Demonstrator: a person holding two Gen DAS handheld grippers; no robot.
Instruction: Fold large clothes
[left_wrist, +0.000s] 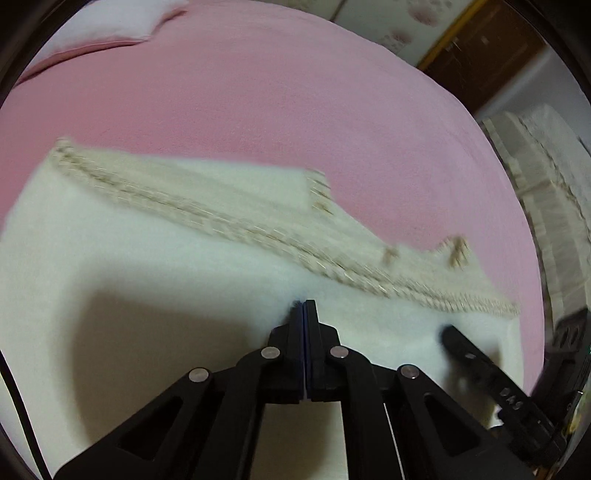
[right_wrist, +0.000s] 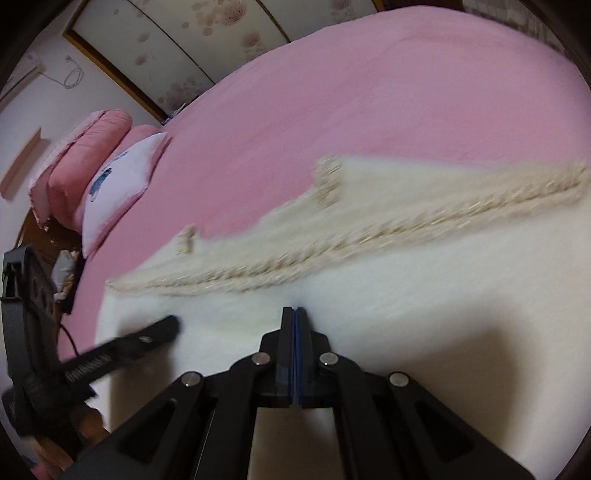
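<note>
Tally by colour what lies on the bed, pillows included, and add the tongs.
Pink pillows: 2
White pillow: 1
Cream garment: 1
Black tongs: 2, left tongs and right tongs, both shut on the garment's cloth
Total: 6

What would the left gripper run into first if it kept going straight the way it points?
The white fleecy garment itself: the left gripper has its jaws shut right at the fabric, apparently pinching it. Further along lies the braided trim, then the pink bedsheet; depth is unclear.
</note>
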